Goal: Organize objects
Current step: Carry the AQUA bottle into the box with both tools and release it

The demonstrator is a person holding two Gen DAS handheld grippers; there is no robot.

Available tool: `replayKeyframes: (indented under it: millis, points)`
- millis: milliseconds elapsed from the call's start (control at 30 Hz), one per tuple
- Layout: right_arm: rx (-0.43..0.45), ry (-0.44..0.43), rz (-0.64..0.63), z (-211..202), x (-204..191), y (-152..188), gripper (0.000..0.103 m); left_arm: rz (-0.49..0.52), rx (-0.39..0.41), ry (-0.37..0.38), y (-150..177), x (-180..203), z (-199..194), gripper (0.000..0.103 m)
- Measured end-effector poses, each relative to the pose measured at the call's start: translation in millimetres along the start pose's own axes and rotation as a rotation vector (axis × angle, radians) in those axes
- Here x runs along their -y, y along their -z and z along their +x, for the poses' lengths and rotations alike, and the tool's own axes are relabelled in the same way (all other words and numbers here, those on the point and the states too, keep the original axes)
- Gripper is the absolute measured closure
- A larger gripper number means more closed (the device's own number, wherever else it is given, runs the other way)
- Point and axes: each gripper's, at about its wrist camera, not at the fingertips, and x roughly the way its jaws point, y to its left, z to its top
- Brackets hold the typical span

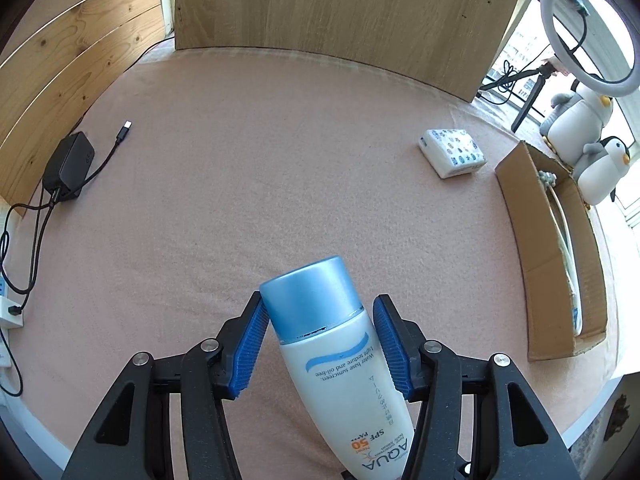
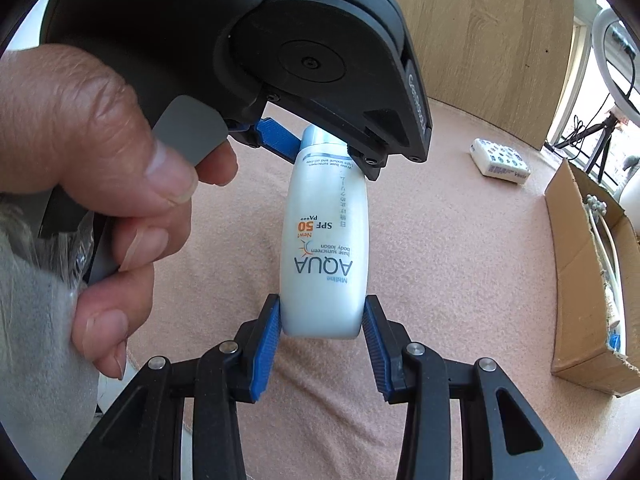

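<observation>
The right gripper (image 2: 322, 334) is clenched on the base of the sunscreen bottle (image 2: 325, 248), while the left gripper (image 1: 320, 328) has its blue pads against the bottle's neck just below the blue cap (image 1: 310, 294), so both jaws grasp it above the pink-covered bench (image 1: 280, 168). Ahead of the jaws the bench lies open; a tissue pack (image 1: 452, 152) and cardboard box (image 1: 556, 264) sit forward-right. Only the right view shows the hand (image 2: 100, 184); only the left shows the charger (image 1: 68, 166).
</observation>
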Motion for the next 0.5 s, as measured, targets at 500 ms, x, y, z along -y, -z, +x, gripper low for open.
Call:
replayKeyframes:
  millis: [500]
  points:
    - [0.066,0.034,0.036,25,63,-30,0.067,0.069,0.065,0.017,-24,36,-24,0.046]
